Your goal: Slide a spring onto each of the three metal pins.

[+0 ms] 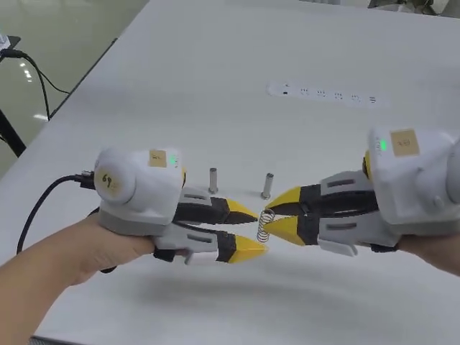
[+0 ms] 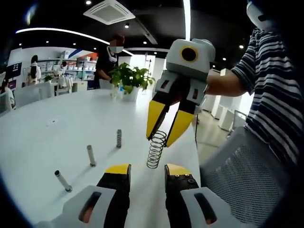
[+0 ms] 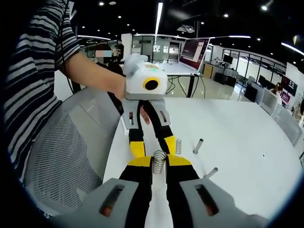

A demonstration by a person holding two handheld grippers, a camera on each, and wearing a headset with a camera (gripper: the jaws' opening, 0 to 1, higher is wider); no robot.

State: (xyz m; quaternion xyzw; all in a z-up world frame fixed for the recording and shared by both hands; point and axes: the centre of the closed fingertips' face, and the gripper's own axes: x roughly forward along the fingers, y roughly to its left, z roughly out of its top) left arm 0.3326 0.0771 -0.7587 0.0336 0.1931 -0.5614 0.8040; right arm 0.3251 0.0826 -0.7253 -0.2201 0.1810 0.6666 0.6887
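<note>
My right gripper (image 1: 274, 219) is shut on a loose steel spring (image 1: 264, 226) and holds it just above the white table (image 1: 215, 72). In its own view the spring (image 3: 159, 161) stands between the yellow tips of the right gripper (image 3: 159, 165). My left gripper (image 1: 251, 230) faces it tip to tip, open, with the spring's lower end just in front of its gap. In the left gripper view the spring (image 2: 155, 149) hangs from the right gripper (image 2: 164, 128) above the left gripper (image 2: 147, 170). Two bare pins (image 1: 213, 180) (image 1: 267, 185) stand just behind. One pin (image 2: 118, 138) wears a spring, beside two bare pins (image 2: 90, 156) (image 2: 62, 180).
A white power strip (image 1: 323, 93) lies further back on the table. A black cable (image 1: 36, 208) runs to my left gripper near the table's left edge. A grey mesh chair (image 3: 71, 156) and a person in a striped shirt (image 2: 270, 90) sit at the near side.
</note>
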